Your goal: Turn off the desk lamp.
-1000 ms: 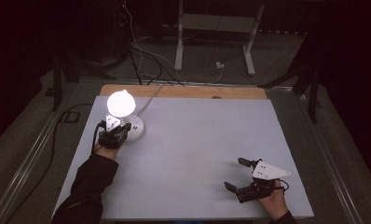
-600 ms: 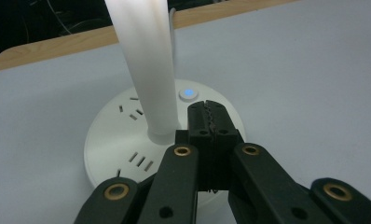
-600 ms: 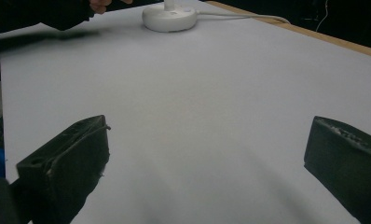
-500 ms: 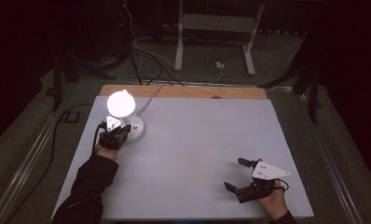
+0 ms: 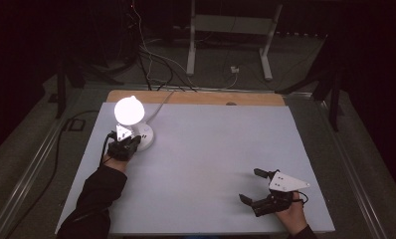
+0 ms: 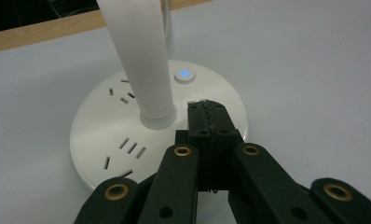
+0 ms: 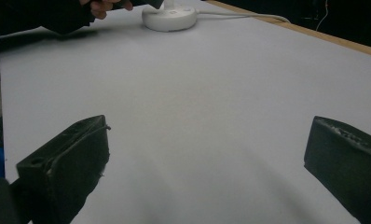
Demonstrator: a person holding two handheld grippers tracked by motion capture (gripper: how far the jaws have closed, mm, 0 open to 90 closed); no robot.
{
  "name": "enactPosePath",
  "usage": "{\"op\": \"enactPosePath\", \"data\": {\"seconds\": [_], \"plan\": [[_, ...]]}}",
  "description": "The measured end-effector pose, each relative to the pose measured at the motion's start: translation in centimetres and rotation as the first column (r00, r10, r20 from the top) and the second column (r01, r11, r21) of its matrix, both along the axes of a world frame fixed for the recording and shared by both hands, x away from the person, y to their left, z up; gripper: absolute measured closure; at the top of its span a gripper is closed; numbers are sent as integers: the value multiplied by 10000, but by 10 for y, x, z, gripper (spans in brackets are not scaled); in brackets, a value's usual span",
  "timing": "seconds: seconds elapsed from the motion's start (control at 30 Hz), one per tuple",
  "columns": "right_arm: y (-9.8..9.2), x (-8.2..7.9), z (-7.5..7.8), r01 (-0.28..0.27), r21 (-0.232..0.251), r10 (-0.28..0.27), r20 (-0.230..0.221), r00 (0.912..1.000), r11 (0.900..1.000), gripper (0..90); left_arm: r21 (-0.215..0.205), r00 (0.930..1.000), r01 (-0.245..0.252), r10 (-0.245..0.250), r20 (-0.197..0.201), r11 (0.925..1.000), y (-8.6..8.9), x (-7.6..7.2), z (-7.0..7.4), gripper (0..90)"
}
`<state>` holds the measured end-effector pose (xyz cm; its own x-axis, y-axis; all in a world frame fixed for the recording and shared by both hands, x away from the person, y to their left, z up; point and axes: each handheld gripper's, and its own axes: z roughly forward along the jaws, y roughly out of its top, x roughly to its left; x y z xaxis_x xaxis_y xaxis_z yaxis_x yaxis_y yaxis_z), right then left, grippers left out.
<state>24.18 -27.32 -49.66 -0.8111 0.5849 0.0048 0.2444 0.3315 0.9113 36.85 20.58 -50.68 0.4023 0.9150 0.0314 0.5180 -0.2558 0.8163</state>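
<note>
**Lamp lit, left gripper barely moved over the base**

We note little change over the last second: the white round-based desk lamp [image 5: 136, 130] glows as before at the table's far left. The left gripper [image 6: 207, 116], jaws pressed together, has stayed over the base, just short of the blue-lit power button [image 6: 184, 75]. We judge the switching done. The right gripper [image 5: 255, 188] rests well apart, jaws spread.

Lamp [image 5: 136, 130] is standing at the table's [image 5: 216, 164] far left; left gripper [image 5: 128, 147] is sitting just before its base; right gripper [image 5: 253, 188] is lying near right.
</note>
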Motion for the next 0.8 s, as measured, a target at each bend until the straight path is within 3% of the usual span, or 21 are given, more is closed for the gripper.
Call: {"op": "enactPosePath", "data": {"seconds": [0.47,0.67,0.77,0.8], "plan": [[0,0,0,-12,-13,12,-18,10000,10000,0,190,9999,58,-56,-133,9998,-2,1,-4,900],[0,0,0,-6,-36,6,-36,10000,10000,0,298,9999,102,-102,-8,9995,-3,0,-6,900],[0,0,0,-1,-43,1,-39,10000,10000,0,860,9999,-124,120,58,9962,-3,1,-6,900],[1,-1,0,-2,-43,1,-55,10000,10000,0,655,10000,-83,84,-6,9978,-1,1,-6,900]]}}
